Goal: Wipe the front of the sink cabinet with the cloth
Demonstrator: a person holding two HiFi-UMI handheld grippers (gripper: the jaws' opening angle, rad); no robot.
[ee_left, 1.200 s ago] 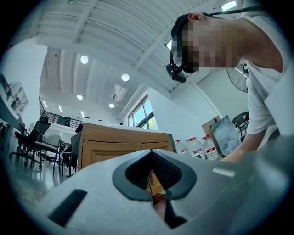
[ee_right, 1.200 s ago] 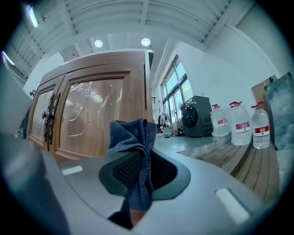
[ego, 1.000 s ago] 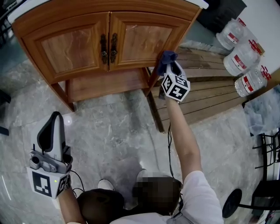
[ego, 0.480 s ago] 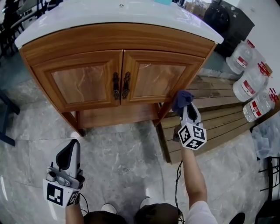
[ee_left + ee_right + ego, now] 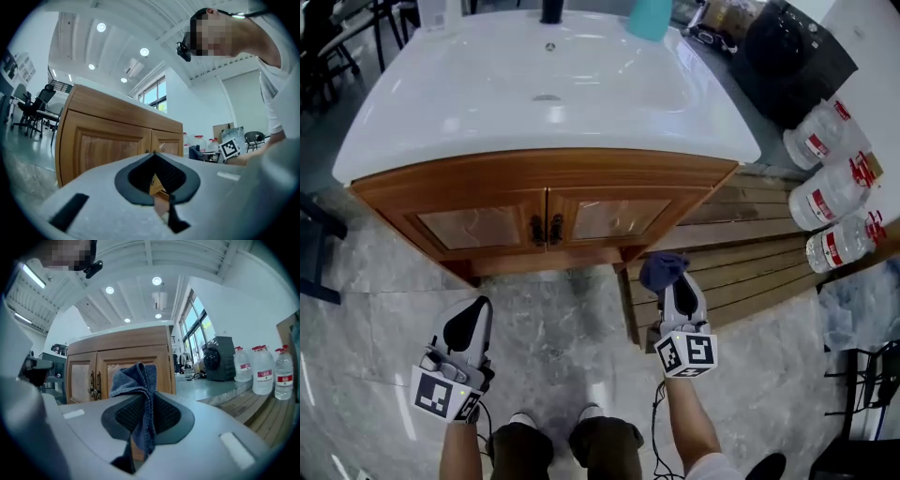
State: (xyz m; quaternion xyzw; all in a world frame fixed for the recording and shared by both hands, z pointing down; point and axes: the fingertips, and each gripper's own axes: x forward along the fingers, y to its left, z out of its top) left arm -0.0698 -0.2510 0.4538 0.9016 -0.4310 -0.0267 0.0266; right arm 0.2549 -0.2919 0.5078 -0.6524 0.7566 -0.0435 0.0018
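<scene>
The wooden sink cabinet (image 5: 548, 206) stands under a white sink top (image 5: 544, 94), its two doors shut with dark handles (image 5: 545, 230) at the middle. My right gripper (image 5: 667, 277) is shut on a dark blue cloth (image 5: 662, 269), held off the cabinet's lower right corner and apart from it. In the right gripper view the blue cloth (image 5: 137, 394) sticks up from my right gripper (image 5: 139, 427), with the cabinet (image 5: 119, 371) beyond. My left gripper (image 5: 472, 319) hangs over the floor at the lower left, shut and empty; the left gripper view has the left gripper (image 5: 157, 185) facing the cabinet (image 5: 117, 136).
Wooden planks (image 5: 741, 253) lie on the floor right of the cabinet, with three water bottles (image 5: 830, 192) beyond them. A dark appliance (image 5: 792, 56) stands at the back right. Grey marble floor (image 5: 553, 328) spreads in front of the cabinet. The person's feet (image 5: 553, 427) are below.
The view has lifted, so the sink top shows. My right gripper with the cloth has come away from the cabinet's right edge and drawn back toward me. The left gripper stays low.
</scene>
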